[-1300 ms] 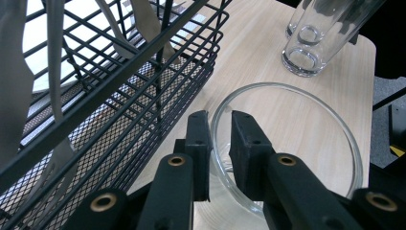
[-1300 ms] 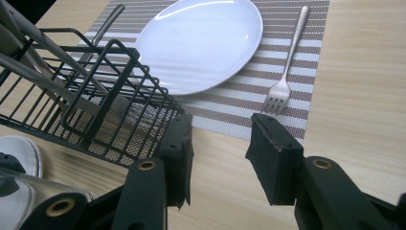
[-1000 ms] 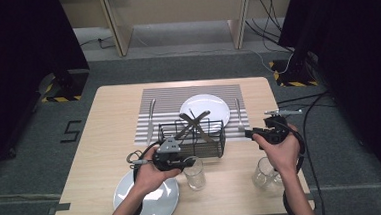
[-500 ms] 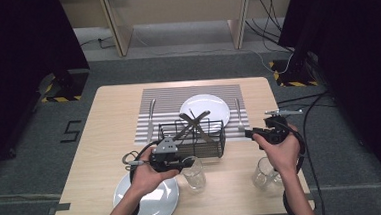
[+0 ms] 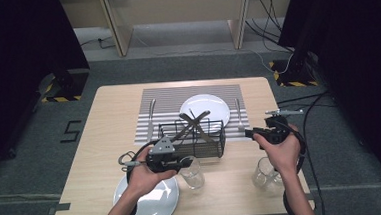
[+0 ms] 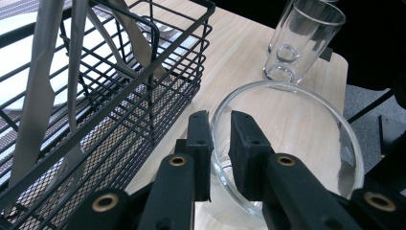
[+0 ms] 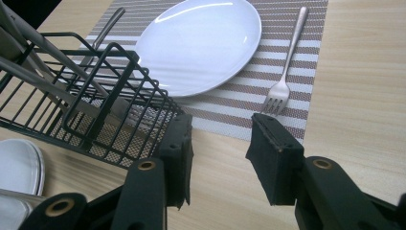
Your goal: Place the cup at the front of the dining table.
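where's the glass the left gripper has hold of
In the high view the glass stands near the table's front edge, just in front of the black wire basket and right of the stacked plates, its rim pinched by the left gripper.

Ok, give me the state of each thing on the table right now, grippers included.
left gripper: jaws shut on the near glass's rim.
near glass: upright, empty, gripped at the rim.
far glass: upright, empty, free.
right gripper: jaws open, nothing between them.
wire basket: upright, cutlery leaning inside.
fork: flat on the placemat.
plate: empty, on the placemat.
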Demonstrator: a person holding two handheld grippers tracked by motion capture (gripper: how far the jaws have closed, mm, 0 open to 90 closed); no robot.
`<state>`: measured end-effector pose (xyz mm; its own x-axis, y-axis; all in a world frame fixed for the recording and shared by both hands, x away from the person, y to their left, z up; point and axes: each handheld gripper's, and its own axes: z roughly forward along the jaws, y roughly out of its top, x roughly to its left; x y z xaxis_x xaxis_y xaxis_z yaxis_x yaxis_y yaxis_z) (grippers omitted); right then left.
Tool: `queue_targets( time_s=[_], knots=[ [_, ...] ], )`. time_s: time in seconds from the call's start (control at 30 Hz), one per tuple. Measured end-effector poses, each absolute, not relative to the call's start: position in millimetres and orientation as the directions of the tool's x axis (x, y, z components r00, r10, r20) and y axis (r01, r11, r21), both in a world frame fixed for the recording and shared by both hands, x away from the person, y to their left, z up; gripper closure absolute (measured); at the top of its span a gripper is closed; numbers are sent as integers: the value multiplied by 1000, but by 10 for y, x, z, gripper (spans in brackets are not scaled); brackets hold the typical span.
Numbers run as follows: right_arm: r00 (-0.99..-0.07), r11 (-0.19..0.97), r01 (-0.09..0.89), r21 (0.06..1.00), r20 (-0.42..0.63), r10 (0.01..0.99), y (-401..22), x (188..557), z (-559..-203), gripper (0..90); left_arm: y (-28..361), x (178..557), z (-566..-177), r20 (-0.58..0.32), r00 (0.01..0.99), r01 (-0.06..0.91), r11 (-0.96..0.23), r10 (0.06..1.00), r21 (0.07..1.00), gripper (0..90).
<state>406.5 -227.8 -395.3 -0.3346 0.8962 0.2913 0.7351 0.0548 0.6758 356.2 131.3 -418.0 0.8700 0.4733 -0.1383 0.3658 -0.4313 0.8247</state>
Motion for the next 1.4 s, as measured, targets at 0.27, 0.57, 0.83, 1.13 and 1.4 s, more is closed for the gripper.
queue_targets(
  time_s=[0.27,0.57,0.83,1.13,1.4],
  knots=[
    [-334,54,736,675,292,896,-2277,4066,-3952,594,1344,3543,-4138,-152,870,370,-418,468,830,785],
    [-334,52,732,679,291,897,-2285,4064,-3945,594,1400,3524,-4117,-145,866,369,-415,479,832,785],
    [-332,50,733,678,293,896,-2286,4064,-3946,594,1442,3518,-4089,-146,863,369,-405,484,836,785],
    [-333,52,734,677,293,896,-2284,4066,-3947,593,1486,3489,-4059,-149,863,369,-400,483,839,785],
    [-334,52,734,677,293,896,-2284,4068,-3950,592,1532,3470,-4049,-143,860,367,-400,490,840,785]
  ],
)
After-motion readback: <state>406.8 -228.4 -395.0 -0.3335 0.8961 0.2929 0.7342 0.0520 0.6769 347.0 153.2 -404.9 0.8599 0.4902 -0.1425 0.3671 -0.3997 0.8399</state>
